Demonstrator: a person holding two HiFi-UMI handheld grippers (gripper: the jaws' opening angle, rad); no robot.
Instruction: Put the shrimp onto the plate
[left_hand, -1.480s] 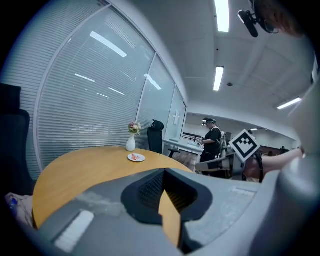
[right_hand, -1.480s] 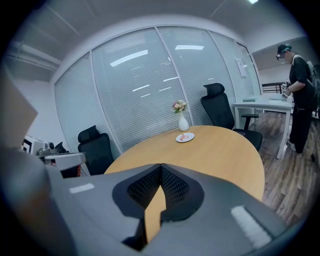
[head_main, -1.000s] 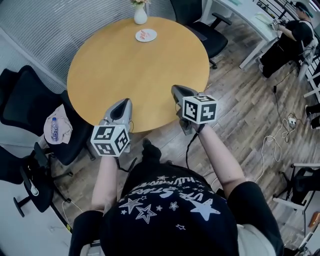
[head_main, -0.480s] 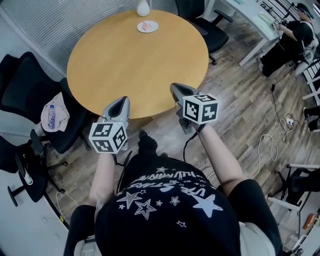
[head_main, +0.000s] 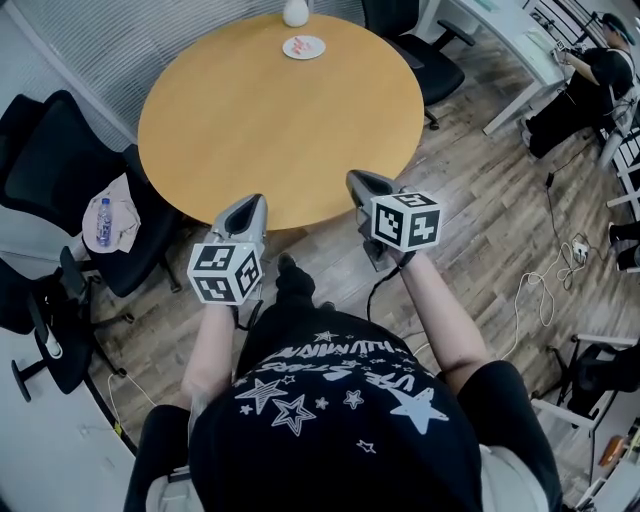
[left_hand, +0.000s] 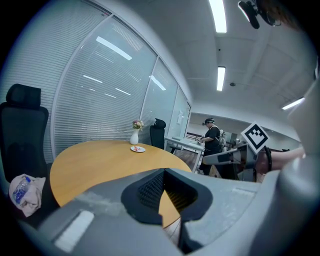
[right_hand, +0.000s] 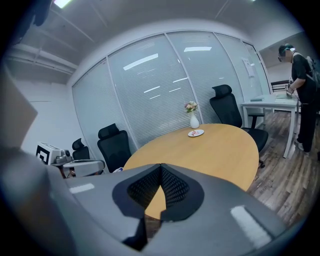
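A small white plate sits at the far side of the round wooden table, beside a white vase. A pink piece, apparently the shrimp, lies on the plate. The plate also shows in the left gripper view and the right gripper view. My left gripper and right gripper hover at the table's near edge, far from the plate. The left gripper's jaws meet at the tips with nothing between them. The right gripper is likewise shut and holds nothing.
Black office chairs stand around the table; the left one holds a cloth and a water bottle. Another chair is at the back right. A person works at a white desk on the right. Cables lie on the wood floor.
Both grippers have drawn back slightly toward the table's near edge. The head view has shifted, so the plate and vase sit higher in frame. The jaws stay shut.
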